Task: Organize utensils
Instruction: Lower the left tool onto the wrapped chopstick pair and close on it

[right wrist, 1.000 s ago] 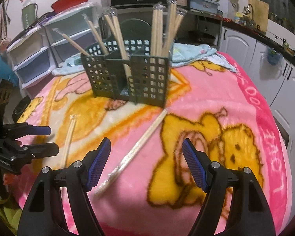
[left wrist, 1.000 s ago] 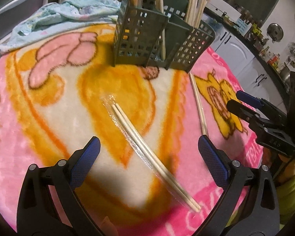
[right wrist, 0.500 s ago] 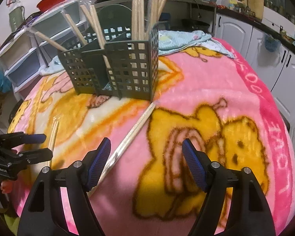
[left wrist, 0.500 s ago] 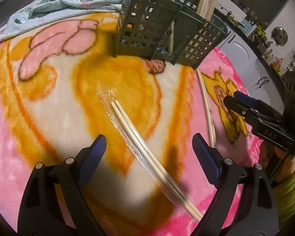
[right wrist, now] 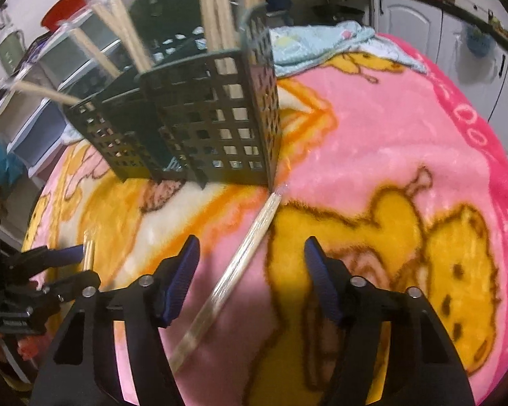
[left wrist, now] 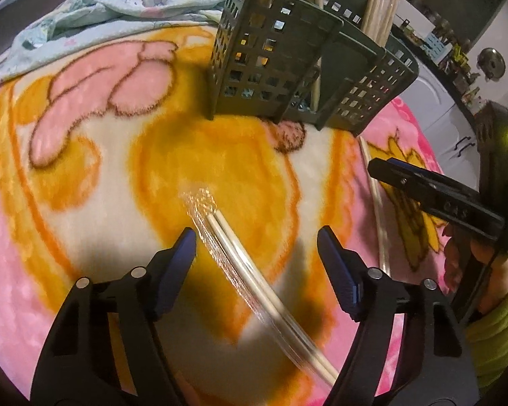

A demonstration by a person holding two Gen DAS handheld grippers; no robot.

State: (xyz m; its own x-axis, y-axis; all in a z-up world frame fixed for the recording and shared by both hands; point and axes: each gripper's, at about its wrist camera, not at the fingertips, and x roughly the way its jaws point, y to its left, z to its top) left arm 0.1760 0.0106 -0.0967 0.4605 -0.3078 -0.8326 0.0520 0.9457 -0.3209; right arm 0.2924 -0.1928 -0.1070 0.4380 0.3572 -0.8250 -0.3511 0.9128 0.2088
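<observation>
Both my tools are closing in but not yet gripping: left tool [left wrist: 255, 253] straddles the wrapped chopsticks [left wrist: 240, 257], right tool [right wrist: 250, 264] the other wrapped pair [right wrist: 244, 257]. That slick wrapper on a fuzzy blanket [left wrist: 84, 176] could easily slide or roll out of the pinch.

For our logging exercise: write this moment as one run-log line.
left hand-held gripper: closing around wrapped chopsticks, not gripped | right hand-held gripper: closing around second wrapped pair, not gripped | caddy: holds chopsticks

Probably a home kitchen: white cabinets [right wrist: 420, 17], blanket-covered table [right wrist: 372, 128].
</observation>
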